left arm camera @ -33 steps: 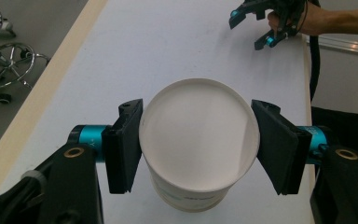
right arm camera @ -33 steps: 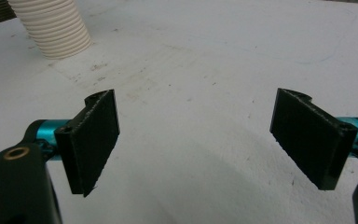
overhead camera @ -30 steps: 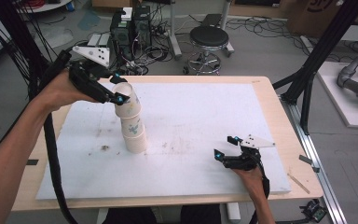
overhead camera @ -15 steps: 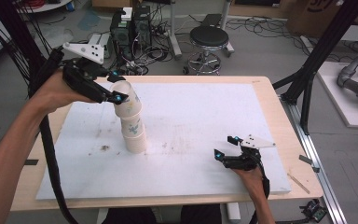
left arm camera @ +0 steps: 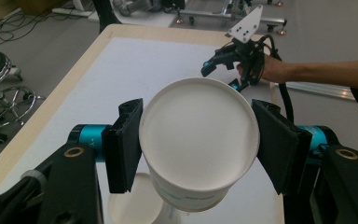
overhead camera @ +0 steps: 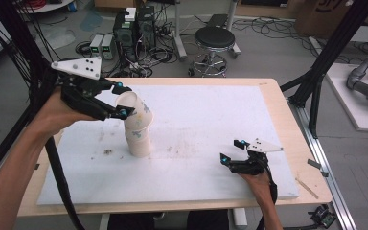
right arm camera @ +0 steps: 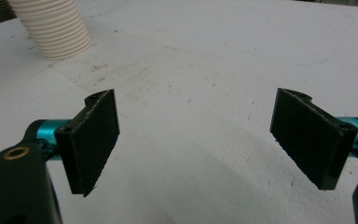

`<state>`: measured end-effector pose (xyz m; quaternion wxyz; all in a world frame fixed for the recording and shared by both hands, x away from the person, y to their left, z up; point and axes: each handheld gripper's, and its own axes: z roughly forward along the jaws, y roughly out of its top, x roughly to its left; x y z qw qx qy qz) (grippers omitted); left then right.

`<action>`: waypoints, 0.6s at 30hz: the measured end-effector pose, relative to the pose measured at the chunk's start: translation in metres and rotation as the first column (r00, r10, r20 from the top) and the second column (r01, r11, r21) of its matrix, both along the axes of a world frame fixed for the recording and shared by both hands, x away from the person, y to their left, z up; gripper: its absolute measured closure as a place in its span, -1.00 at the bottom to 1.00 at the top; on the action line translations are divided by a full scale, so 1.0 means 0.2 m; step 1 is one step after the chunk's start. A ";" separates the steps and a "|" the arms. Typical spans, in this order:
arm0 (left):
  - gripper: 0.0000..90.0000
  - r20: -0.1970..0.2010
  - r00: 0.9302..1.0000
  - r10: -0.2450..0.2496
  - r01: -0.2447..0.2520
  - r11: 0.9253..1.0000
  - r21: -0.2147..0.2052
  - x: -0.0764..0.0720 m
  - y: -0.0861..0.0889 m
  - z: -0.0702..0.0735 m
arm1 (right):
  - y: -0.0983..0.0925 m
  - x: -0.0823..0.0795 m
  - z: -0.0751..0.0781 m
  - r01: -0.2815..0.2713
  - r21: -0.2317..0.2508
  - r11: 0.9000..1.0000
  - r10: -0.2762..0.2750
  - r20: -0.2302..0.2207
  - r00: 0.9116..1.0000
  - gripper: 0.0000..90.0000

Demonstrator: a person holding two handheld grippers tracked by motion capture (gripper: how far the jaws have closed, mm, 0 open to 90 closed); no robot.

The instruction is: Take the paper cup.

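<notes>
Two paper cups are in play: your left tongs (overhead camera: 120, 100) are clamping the top cup (overhead camera: 136, 111) by its rim, one pad on each side, and you're holding it tilted above the stack (overhead camera: 138, 139) standing on the white mat (overhead camera: 196, 124). In the left gripper view the top cup (left arm camera: 198, 140) is sitting squarely between the pads, mouth toward the camera, with an open cup mouth showing below it. Judging from that, you're mid-separation: the grip is done, but the cup's base looks like it's still touching or nested in the stack, so I can't call it free yet. Left to do, as I read it: getting it clear and setting it down somewhere on the surface (overhead camera: 268, 91). Your left forearm is reaching in from the near-left edge, hand raised well above the mat, gripper angled toward the stack. Your right tongs (overhead camera: 234, 152) are spread wide and gripping nothing, hand resting low on the mat near the right front edge, well apart from the stack; in the right gripper view the ribbed stack (right arm camera: 51, 28) is sitting far off at upper left.
</notes>
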<state>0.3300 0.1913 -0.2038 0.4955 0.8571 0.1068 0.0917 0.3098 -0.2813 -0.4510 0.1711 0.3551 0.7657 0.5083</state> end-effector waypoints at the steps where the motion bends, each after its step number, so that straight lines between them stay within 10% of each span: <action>1: -0.18 0.005 1.000 -0.018 0.018 1.000 -0.013 -0.03 -0.02 -0.02 | 0.00 0.00 0.00 -0.001 -0.002 1.000 0.001 0.006 1.000 -0.65; 18: -0.18 0.013 0.999 -0.053 0.054 0.989 -0.141 -0.21 -0.12 -0.33 | 0.00 0.00 0.00 -0.006 0.005 1.000 0.006 0.005 1.000 -0.65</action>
